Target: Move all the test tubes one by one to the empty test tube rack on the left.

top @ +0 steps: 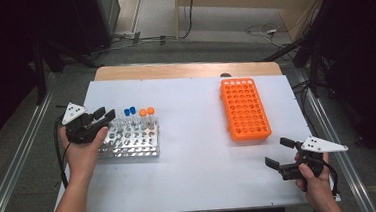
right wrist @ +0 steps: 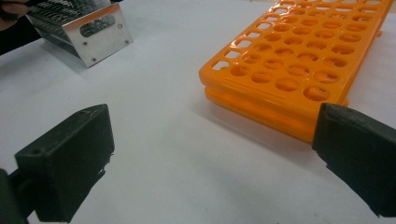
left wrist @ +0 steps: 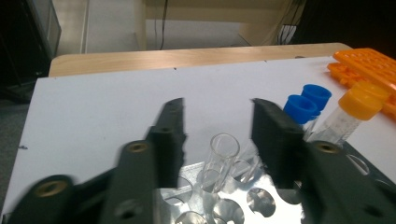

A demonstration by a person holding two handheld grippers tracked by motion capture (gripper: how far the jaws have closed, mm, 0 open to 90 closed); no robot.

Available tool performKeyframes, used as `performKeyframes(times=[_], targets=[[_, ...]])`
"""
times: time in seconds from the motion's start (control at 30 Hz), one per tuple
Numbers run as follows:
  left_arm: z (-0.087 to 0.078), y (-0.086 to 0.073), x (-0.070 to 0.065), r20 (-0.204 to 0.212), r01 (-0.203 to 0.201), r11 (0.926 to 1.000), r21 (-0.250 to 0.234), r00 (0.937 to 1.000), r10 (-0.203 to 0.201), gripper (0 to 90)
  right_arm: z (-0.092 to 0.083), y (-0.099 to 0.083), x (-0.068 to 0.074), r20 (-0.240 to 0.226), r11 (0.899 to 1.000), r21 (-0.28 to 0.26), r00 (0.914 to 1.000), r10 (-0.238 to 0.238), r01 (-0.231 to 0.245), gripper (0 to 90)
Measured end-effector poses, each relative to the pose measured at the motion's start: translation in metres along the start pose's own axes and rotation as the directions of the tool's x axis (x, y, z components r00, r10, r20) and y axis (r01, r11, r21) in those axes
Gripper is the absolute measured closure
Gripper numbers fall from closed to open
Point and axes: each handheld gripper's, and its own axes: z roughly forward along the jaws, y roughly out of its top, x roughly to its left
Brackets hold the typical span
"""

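A metal tube rack stands at the table's left. My left gripper hovers over its back left corner, open. In the left gripper view a clear uncapped tube stands in the rack between the jaws of that gripper, with a gap on each side. Two blue-capped tubes and an orange-capped tube stand to its right. An orange plastic rack lies empty at the right. My right gripper rests open near the front right, nothing between its jaws.
The white table top lies bare between the two racks. In the right gripper view the orange rack sits just ahead and the metal rack farther off. A wooden edge runs along the back.
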Motion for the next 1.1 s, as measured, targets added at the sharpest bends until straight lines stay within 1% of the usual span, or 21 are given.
performKeyframes(times=[0.03, 0.17, 0.27, 0.33, 0.4, 0.47, 0.53, 0.63, 0.67, 0.77, 0.8, 0.83, 0.87, 0.97, 1.0, 1.07, 1.1], targets=[[-0.002, 0.0, -0.001, 0.003, 0.001, 1.0, -0.008, 1.0, -0.001, 44.4, 0.0, 0.0, 0.0, 0.002, 1.0, 0.001, 1.0, 0.001, -0.001, 0.0], [-0.011, -0.003, -0.008, 0.046, 0.005, 0.9999, -0.016, 0.9989, -0.005, 23.3, 0.0, 0.0, -0.001, 0.007, 1.0, -0.001, 1.0, -0.002, 0.002, 0.0], [-0.018, -0.006, -0.016, 0.072, -0.003, 0.9998, -0.019, 0.9974, 0.004, 11.7, 0.0, -0.001, -0.001, 0.011, 1.0, 0.001, 0.9999, 0.0, 0.0, 0.0], [-0.023, -0.009, -0.022, 0.096, -0.005, 0.9996, -0.027, 0.9954, 0.008, 8.1, 0.0, -0.001, -0.001, 0.013, 1.0, 0.002, 0.9999, 0.003, -0.003, 0.0], [-0.027, -0.011, -0.028, 0.114, -0.02, 0.9993, -0.031, 0.9932, 0.023, 4.4, 0.0, -0.001, -0.001, 0.014, 1.0, 0.002, 0.9999, 0.003, -0.003, 0.0], [-0.032, -0.012, -0.035, 0.144, -0.03, 0.9989, -0.036, 0.989, 0.035, 0.7, 0.0, -0.001, 0.0, 0.014, 1.0, 0.0, 0.9999, -0.001, 0.001, 0.0], [-0.036, -0.014, -0.042, 0.171, -0.038, 0.9982, -0.046, 0.9842, 0.045, 0.0, 0.0, -0.001, 0.0, 0.016, 1.0, -0.001, 0.9999, -0.004, 0.004, 0.0], [-0.043, -0.017, -0.052, 0.209, -0.035, 0.9974, -0.063, 0.9768, 0.048, 0.0, 0.0, -0.001, 0.0, 0.02, 1.0, -0.003, 0.9998, -0.005, 0.005, 0.0], [-0.045, -0.018, -0.055, 0.22, -0.043, 0.997, -0.064, 0.974, 0.056, 0.0, 0.0, -0.001, 0.0, 0.021, 1.0, -0.005, 0.9997, -0.008, 0.008, 0.0], [-0.05, -0.025, -0.064, 0.245, -0.057, 0.9956, -0.074, 0.9666, 0.074, 0.0, -0.001, -0.001, 0.0, 0.024, 1.0, -0.005, 0.9997, -0.008, 0.008, 0.0], [-0.052, -0.028, -0.066, 0.255, -0.054, 0.9952, -0.081, 0.9641, 0.073, 0.0, -0.001, -0.001, -0.001, 0.025, 1.0, -0.006, 0.9997, -0.008, 0.008, 0.0], [-0.054, -0.03, -0.067, 0.268, -0.059, 0.9948, -0.082, 0.9602, 0.08, 0.0, -0.001, -0.001, -0.001, 0.027, 1.0, -0.005, 0.9996, -0.01, 0.01, 0.0], [-0.055, -0.033, -0.069, 0.273, -0.065, 0.9939, -0.089, 0.9581, 0.088, 0.0, -0.001, -0.001, -0.001, 0.029, 1.0, -0.006, 0.9995, -0.012, 0.012, 0.0], [-0.059, -0.044, -0.072, 0.276, -0.081, 0.993, -0.086, 0.9556, 0.102, 0.0, -0.001, -0.003, -0.002, 0.042, 1.0, -0.011, 0.9989, -0.023, 0.023, 0.0], [-0.06, -0.048, -0.073, 0.273, -0.089, 0.9926, -0.083, 0.956, 0.108, 0.0, -0.001, -0.004, -0.002, 0.045, 1.0, -0.012, 0.9988, -0.019, 0.019, 0.0], [-0.063, -0.053, -0.074, 0.276, -0.103, 0.9913, -0.082, 0.9533, 0.122, 0.0, -0.002, -0.005, -0.004, 0.054, 1.0, -0.021, 0.9985, -0.012, 0.013, 0.0], [-0.066, -0.055, -0.074, 0.281, -0.102, 0.991, -0.087, 0.9519, 0.122, 0.0, -0.003, -0.006, -0.005, 0.057, 1.0, -0.025, 0.9984, -0.009, 0.01, 0.0]])
